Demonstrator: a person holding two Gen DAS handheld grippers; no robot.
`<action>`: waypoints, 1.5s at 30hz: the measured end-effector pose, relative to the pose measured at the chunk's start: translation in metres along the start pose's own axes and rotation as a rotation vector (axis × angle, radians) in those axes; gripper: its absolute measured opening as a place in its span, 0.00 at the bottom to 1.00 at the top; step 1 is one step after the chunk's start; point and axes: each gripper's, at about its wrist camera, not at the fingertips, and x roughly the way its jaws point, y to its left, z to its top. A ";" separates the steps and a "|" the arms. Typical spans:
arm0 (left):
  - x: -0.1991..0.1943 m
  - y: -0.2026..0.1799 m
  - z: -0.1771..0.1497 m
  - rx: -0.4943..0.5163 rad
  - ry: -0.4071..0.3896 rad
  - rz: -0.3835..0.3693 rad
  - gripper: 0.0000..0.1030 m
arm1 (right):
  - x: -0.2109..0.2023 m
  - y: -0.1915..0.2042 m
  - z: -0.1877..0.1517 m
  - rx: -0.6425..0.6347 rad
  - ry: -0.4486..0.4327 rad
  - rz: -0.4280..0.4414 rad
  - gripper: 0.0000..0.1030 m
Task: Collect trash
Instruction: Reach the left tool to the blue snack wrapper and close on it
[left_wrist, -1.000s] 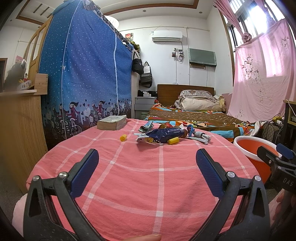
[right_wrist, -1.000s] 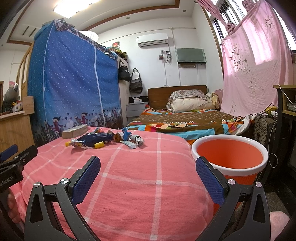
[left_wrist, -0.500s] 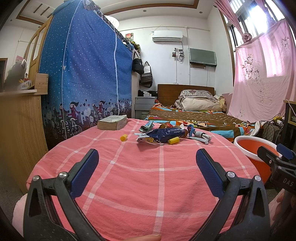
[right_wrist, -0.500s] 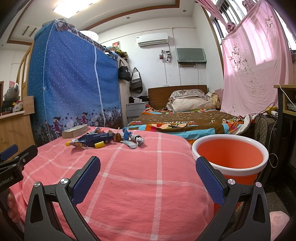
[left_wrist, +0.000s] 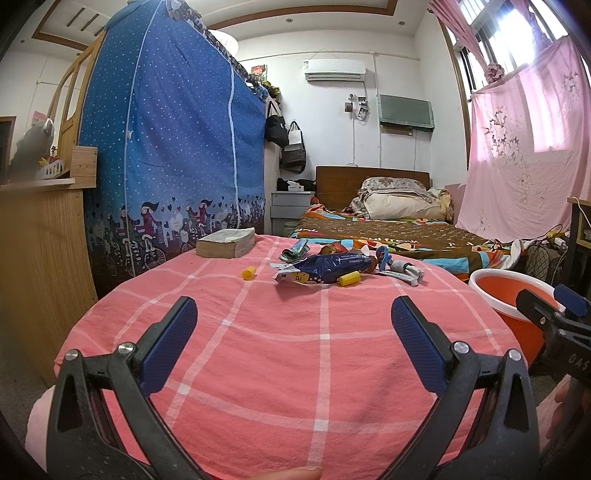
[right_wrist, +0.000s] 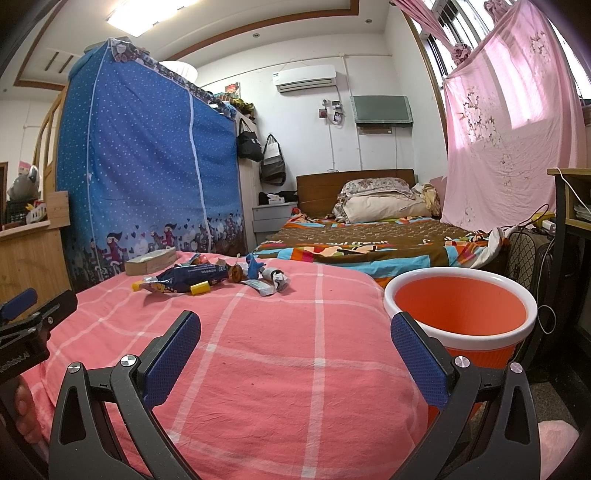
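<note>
A pile of trash lies at the far side of the pink checked cloth: a dark blue snack wrapper, two yellow caps, a green wrapper and grey tubes. An orange bin with a white rim stands off the table's right edge. My left gripper is open and empty over the near cloth. My right gripper is open and empty, next to the bin.
A thick book lies at the table's far left. A wooden cabinet stands left, a blue fabric wardrobe behind it. A bed lies beyond the table, a pink curtain at right.
</note>
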 end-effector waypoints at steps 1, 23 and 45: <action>-0.001 0.001 0.001 0.000 0.001 0.003 1.00 | 0.000 0.000 0.000 -0.001 -0.002 0.001 1.00; 0.061 0.015 0.063 0.056 -0.080 -0.013 1.00 | 0.051 -0.002 0.071 -0.140 -0.087 0.085 1.00; 0.189 0.015 0.051 0.046 0.305 -0.142 0.99 | 0.186 -0.002 0.070 -0.127 0.211 0.163 0.92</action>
